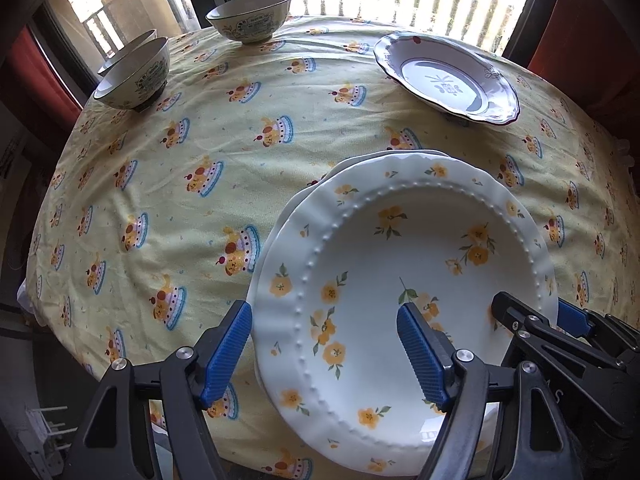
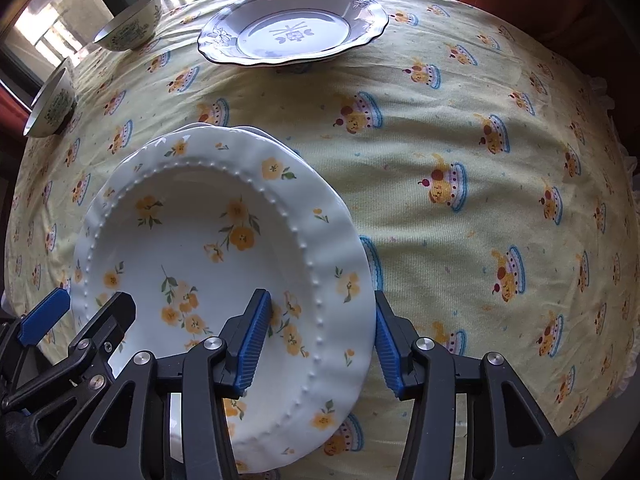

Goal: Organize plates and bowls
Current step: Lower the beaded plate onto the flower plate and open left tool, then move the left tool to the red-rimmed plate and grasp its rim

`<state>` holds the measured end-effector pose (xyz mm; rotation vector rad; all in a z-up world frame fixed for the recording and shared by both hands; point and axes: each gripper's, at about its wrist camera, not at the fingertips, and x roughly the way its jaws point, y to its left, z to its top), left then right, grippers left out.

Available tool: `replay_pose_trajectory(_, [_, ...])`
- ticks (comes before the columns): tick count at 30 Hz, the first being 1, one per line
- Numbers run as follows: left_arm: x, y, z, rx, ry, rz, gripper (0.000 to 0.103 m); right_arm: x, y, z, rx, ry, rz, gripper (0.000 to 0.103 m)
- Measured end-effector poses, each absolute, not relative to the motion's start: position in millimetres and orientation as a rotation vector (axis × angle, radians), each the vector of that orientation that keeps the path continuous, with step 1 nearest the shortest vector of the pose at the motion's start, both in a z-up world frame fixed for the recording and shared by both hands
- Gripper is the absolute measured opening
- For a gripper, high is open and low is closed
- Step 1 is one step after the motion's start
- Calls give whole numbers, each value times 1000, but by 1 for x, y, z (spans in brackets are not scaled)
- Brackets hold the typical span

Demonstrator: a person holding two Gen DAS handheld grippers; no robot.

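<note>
1. You have a stack started: a white scalloped porcelain plate with yellow flowers (image 1: 404,280) sits on top of at least one more white plate, whose rim (image 1: 384,156) peeks out at the far edge. The stack rests near your side of the table, on a yellow tablecloth printed with cakes (image 1: 160,184).
2. Still apart from it: a white fluted plate with a dark rim and grey centre (image 1: 448,76) lies alone on the far side, well apart from the stack.
3. Three pale ceramic bowls with green patterns remain unstacked at the far left: one by the window (image 1: 250,16), one nearer (image 1: 134,74), and a third (image 1: 128,46) mostly hidden just behind it. By this reading, roughly half the sorting is left.
4. Your left gripper (image 1: 324,356) hangs wide apart astride the left rim of the flowered plate; neither blue pad visibly presses on it, so it reads as released.
5. Your right gripper (image 2: 320,344) straddles the plate's right rim. Its outer pad (image 2: 386,352) sits against the rim edge, the inner pad (image 2: 252,344) stands over the plate's well; a firm clamp is not evident.
</note>
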<state>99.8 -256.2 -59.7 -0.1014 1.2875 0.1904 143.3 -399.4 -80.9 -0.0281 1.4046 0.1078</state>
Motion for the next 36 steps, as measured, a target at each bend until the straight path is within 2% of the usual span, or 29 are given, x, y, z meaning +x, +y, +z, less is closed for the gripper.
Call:
replay_pose_trajectory(5, [105, -246, -54, -70, 1274, 138, 77, 143, -398, -75, -3, 1385, 58, 55])
replay_pose_trajectory(9, [113, -237, -50, -62, 1271, 71, 77, 136, -392, -57, 26, 1329, 15, 67])
replay_pose_trajectory(12, [120, -229, -41, -29, 1259, 30, 77, 135, -382, -42, 32, 1289, -29, 70])
replay_pose_trajectory(24, [161, -192, -11, 5, 1179, -84, 77, 151, -347, 1, 109, 1144, -134, 71])
replay_pose_trajectory(36, [226, -207, 6, 11, 1092, -92, 77, 207, -362, 12, 128, 1064, -147, 71])
